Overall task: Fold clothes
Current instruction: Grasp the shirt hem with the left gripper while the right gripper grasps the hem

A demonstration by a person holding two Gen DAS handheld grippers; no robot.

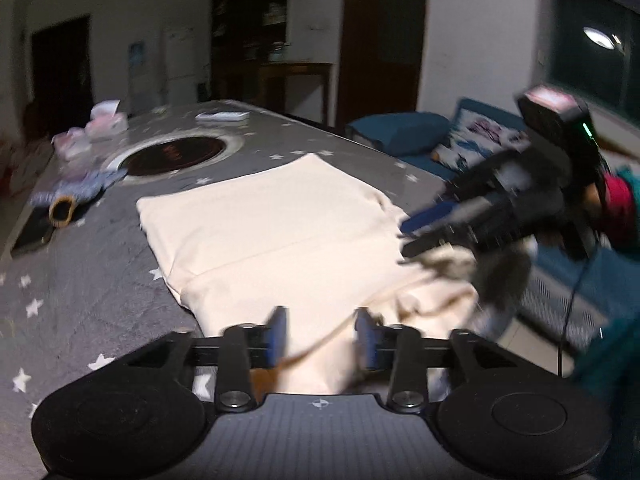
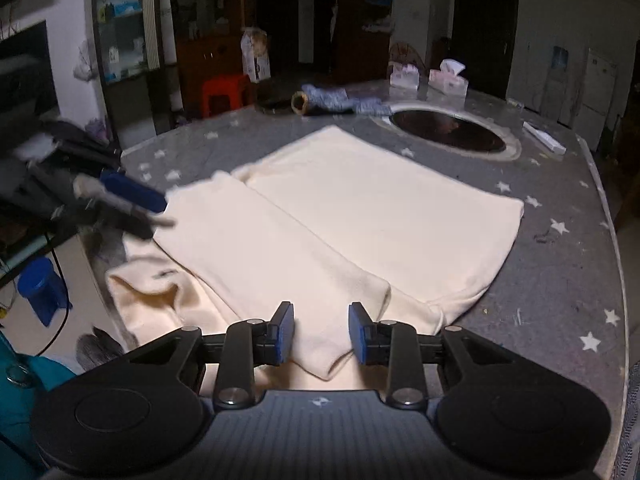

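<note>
A cream garment (image 1: 280, 220) lies partly folded on the grey star-patterned table (image 1: 80, 280); it also shows in the right wrist view (image 2: 360, 216), with a sleeve folded over its body and a bunched end (image 2: 152, 292) near the table edge. My left gripper (image 1: 322, 336) is open just above the garment's near end, with cloth showing between the fingers. My right gripper (image 2: 320, 336) is open over the folded sleeve end. The right gripper shows in the left wrist view (image 1: 424, 232), blurred; the left gripper shows in the right wrist view (image 2: 148, 208).
A round dark hotplate (image 2: 448, 130) is set in the table beyond the garment. A blue patterned cloth (image 2: 340, 100) and tissue packs (image 2: 448, 78) lie at the far end. A blue sofa (image 1: 420, 136) stands beside the table. A red stool (image 2: 224, 92) stands on the floor.
</note>
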